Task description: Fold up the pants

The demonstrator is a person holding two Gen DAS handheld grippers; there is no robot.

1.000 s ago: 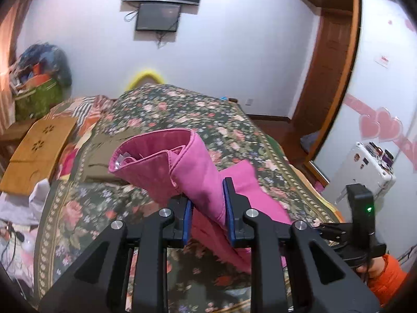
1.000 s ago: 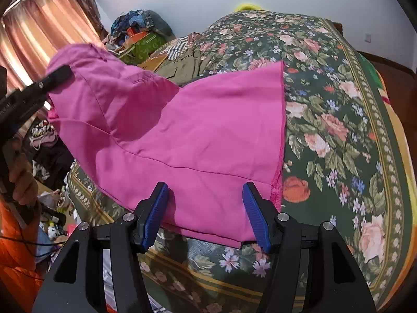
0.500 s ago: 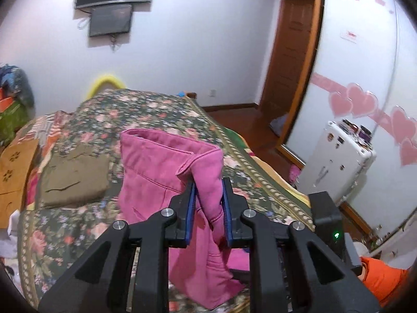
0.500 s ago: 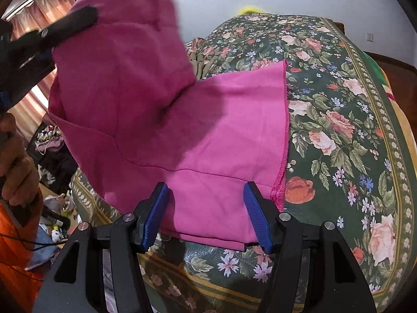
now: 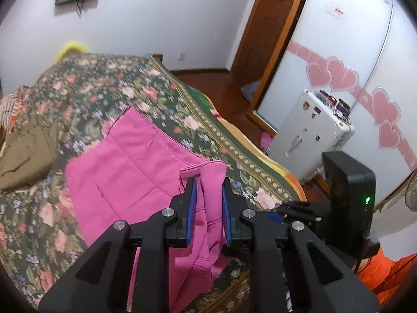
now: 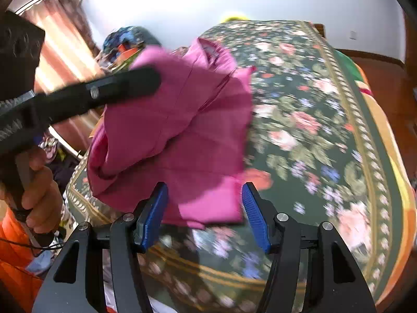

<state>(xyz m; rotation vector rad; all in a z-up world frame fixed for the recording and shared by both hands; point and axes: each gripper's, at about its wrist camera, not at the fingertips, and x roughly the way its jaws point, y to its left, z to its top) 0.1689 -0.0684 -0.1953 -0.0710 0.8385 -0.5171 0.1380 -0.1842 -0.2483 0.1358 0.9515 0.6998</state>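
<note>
You're mid-fold: the pink pants [image 5: 135,167] lie on the floral bedspread [image 5: 109,83], near its front edge, and one end is doubled over the rest, so a fold looks underway but not set down. In the right wrist view the raised flap [image 6: 182,99] hangs off the bedspread with loose creases and the edges don't line up. I'd call it roughly halfway; what's left is laying that flap flat, squaring edges, probably one more fold

Your left gripper [image 5: 207,193] has its blue pads [image 5: 191,206] closed onto a bunched pink hem, cloth filling the narrow gap, so it's gripping the pants. It points forward and down over the front part of the bedspread, and from the right wrist view it reaches in from the left, above the pants, with your left hand [image 6: 39,187] wrapped on the handle

Your right gripper [image 6: 204,208] is spread wide, pads on either side of the pants' near corner [image 6: 213,203]; contact can't be told, nothing clamped. It sits low at the bedspread's front edge, aimed along the bedspread

An olive garment [image 5: 26,151] lies left of the pants, apart from them. Both views are motion-blurred
</note>
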